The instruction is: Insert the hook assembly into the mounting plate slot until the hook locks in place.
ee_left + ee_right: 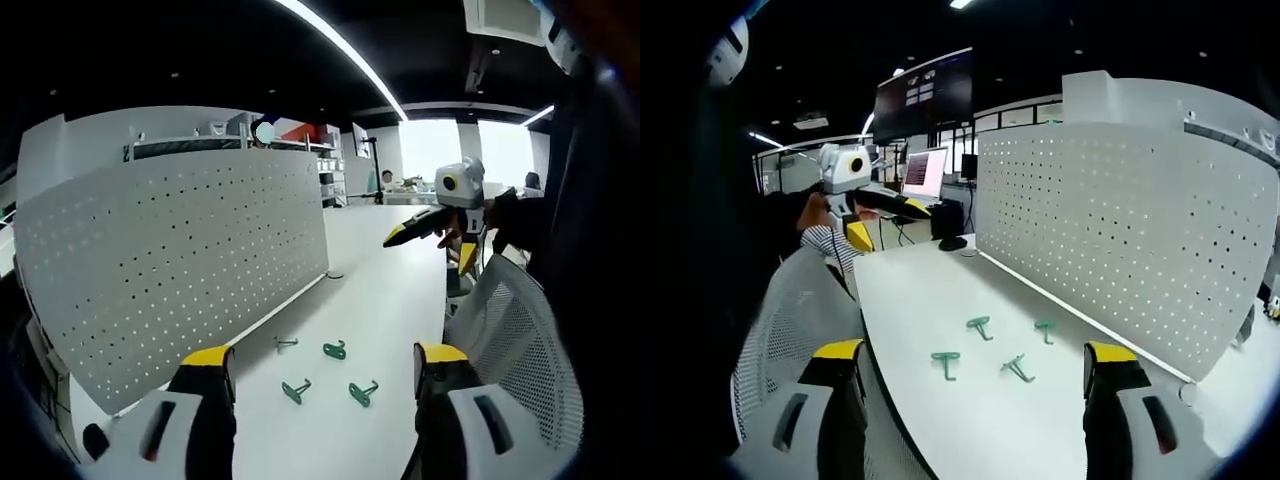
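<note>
Left gripper [325, 365]: jaws spread wide apart, yellow-tipped, nothing between them. Four green hooks lie loose on the white table [385, 290], ahead of this claw and within the span of its open jaws. The first hook [286, 344] lies farthest toward the left jaw; the second hook [335, 350] lies beside it; the third hook [296, 390] and fourth hook [363, 393] lie nearer the jaw tips. None touches a jaw. The white perforated mounting plate [180, 260] stands upright on the table, ahead and to the left of the claw, well apart from the hooks. The right gripper [440, 222] appears ahead and to the right, above a mesh chair back [520, 345].

Right gripper [975, 365]: jaws likewise spread wide, holding nothing. In the right gripper view the hooks lie ahead between the jaws and the mounting plate [1120, 220] stands ahead to the right. The left gripper [875, 200] is held by a hand [818, 212] ahead to the left, near a monitor [926, 172].
</note>
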Action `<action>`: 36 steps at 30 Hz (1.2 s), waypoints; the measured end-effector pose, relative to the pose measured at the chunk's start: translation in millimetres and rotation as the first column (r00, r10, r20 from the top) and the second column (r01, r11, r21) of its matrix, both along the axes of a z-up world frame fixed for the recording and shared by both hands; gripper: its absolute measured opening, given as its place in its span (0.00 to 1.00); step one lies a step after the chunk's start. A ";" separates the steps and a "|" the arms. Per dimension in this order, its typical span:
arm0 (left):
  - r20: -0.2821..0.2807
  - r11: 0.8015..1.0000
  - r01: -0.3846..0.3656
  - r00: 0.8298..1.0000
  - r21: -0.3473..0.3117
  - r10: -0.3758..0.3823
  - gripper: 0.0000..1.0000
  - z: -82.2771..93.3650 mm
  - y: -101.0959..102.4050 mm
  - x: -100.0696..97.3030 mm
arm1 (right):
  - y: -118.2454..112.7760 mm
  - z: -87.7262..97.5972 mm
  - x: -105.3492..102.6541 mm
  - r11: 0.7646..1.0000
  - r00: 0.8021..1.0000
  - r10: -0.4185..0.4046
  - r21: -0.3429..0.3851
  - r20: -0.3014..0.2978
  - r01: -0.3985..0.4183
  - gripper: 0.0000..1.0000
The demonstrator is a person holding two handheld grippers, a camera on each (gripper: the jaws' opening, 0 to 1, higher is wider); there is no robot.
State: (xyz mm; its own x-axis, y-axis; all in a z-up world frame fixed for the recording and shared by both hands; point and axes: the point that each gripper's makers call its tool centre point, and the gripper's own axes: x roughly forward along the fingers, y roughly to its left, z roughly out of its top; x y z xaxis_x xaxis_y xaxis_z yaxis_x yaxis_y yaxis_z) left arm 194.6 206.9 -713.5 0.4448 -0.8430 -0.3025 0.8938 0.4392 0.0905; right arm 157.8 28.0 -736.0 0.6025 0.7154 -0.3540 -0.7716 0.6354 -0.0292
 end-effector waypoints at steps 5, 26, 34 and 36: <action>0.013 1.000 0.003 1.000 0.018 -0.004 0.73 3.6 -4.2 4.9 | -0.2 0.8 0.2 1.000 1.000 -0.003 0.006 0.005 0.003 0.86; 0.059 1.000 0.023 0.998 0.008 -0.024 0.66 20.8 -31.2 44.2 | 2.5 -0.8 0.8 1.000 1.000 0.005 0.012 0.009 -0.005 0.86; -0.009 0.998 -0.020 1.000 0.066 0.021 0.57 -17.2 -37.8 61.2 | 2.0 -3.9 0.2 1.000 1.000 -0.003 0.020 0.003 0.003 0.85; -0.021 0.996 -0.019 1.000 0.091 0.021 0.57 -27.3 -40.5 61.3 | 1.9 -4.8 0.4 1.000 1.000 -0.004 0.023 0.001 0.004 0.85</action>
State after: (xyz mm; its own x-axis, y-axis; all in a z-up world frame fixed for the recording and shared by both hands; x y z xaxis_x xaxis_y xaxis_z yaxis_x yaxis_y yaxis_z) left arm 255.9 166.4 -740.8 0.4539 -0.8024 -0.3874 0.8871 0.4480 0.1113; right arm 158.2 29.9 -740.8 0.6059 0.7208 -0.3366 -0.7688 0.6393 -0.0149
